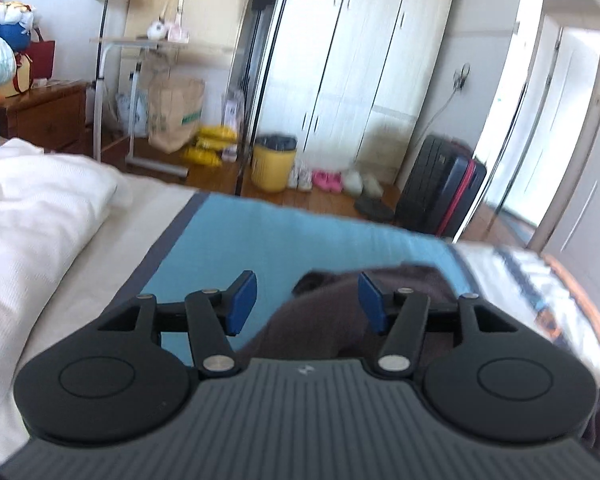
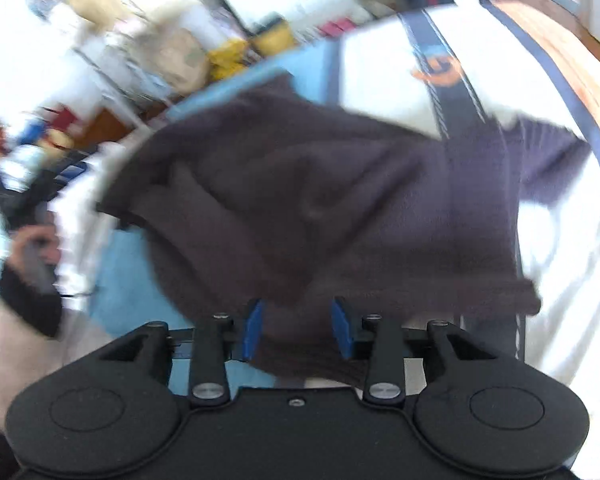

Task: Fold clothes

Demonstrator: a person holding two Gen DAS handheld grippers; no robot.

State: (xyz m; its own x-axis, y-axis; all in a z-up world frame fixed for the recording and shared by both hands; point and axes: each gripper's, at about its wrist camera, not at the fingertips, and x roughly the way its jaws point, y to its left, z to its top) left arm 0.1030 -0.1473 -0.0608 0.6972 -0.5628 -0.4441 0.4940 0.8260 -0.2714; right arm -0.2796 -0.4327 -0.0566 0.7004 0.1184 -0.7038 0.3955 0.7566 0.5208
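Two grippers show, one at the bottom of each view. In the left wrist view, the left gripper has its blue fingers spread wide with nothing between them. Just beyond it the dark garment lies crumpled at lower centre on a light blue sheet over the bed. A white pillow sits at the left. Farther off, across the upper part of the frame, stand a yellow bin, a dark suitcase and white wardrobe doors.

In the right wrist view, which is blurred, the right gripper has its fingers apart, with the garment's near hem lying between them; whether they touch it I cannot tell. The garment spreads across the middle of the frame.
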